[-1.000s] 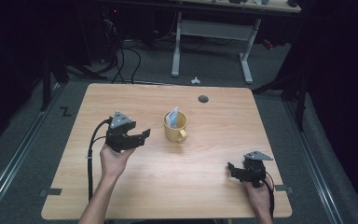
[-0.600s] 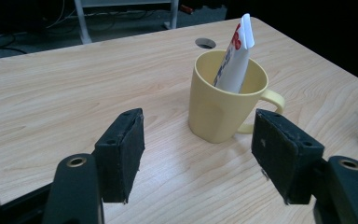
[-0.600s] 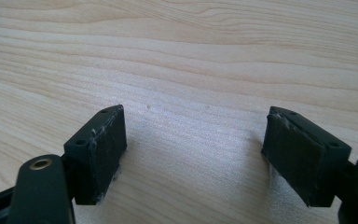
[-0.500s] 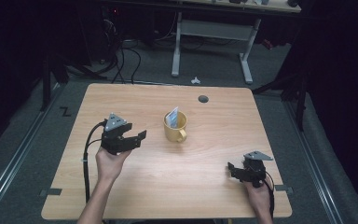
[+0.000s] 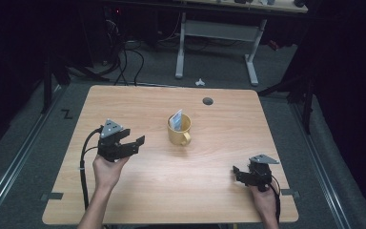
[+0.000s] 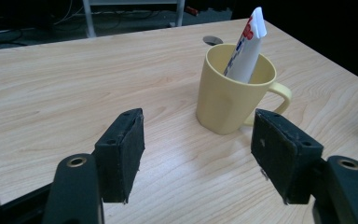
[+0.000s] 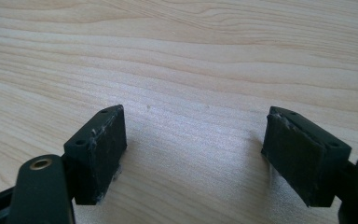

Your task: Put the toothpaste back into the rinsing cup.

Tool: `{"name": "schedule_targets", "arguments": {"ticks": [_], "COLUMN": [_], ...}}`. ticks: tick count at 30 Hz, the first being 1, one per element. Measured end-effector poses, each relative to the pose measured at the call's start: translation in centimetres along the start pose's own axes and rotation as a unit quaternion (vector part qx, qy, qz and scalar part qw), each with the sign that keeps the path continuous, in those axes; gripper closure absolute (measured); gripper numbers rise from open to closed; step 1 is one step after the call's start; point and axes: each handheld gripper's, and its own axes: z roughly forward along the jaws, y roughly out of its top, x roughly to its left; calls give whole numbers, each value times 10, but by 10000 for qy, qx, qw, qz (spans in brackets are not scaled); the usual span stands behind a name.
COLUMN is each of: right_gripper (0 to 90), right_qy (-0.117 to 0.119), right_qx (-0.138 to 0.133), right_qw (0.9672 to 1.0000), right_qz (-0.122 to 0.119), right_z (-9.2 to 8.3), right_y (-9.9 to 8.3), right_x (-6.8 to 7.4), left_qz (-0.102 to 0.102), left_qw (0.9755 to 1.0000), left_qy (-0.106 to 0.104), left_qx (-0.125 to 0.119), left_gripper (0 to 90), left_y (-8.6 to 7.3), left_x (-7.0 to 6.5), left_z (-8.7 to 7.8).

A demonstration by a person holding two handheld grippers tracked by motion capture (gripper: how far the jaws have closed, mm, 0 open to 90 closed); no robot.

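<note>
Left gripper has jaws wide apart, nothing between them, nothing touched; it hovers over the table left of the mug, jaws aimed at it, a clear gap between. Right gripper also has jaws wide apart and empty, low over bare wood near the table's right front corner, well apart from the mug. Mug is yellow, upright, mid-table, handle toward the person. A white packet stands tilted inside it; the lower part is hidden by the mug wall and the print is too small to read. In the left gripper view, black parts of the other gripper are cut off at the right edge.
</note>
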Motion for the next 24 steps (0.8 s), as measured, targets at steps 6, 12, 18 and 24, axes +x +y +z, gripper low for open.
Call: {"name": "schedule_targets", "arguments": {"ticks": [6, 12, 18, 24], "right_gripper": [214, 214, 214, 214], "right_qy": [-1, 0, -1, -1], "right_qx": [1, 1, 0, 0], "right_qw": [10000, 10000, 10000, 10000], "right_qz": [1, 0, 0, 0], "right_z": [0, 0, 0, 0], "right_y": [0, 0, 0, 0], "right_x": [0, 0, 0, 0], "left_qz": [-20, -41, -82, -111], "left_qw": [10000, 10000, 9999, 9998], "left_qy": [33, 62, 81, 100], "left_qx": [9, 46, 68, 120], "left_gripper": [352, 353, 353, 354], "left_y": [-5, -10, -15, -20], "left_x": [2, 4, 6, 7], "left_z": [-3, -4, -5, -5]}}
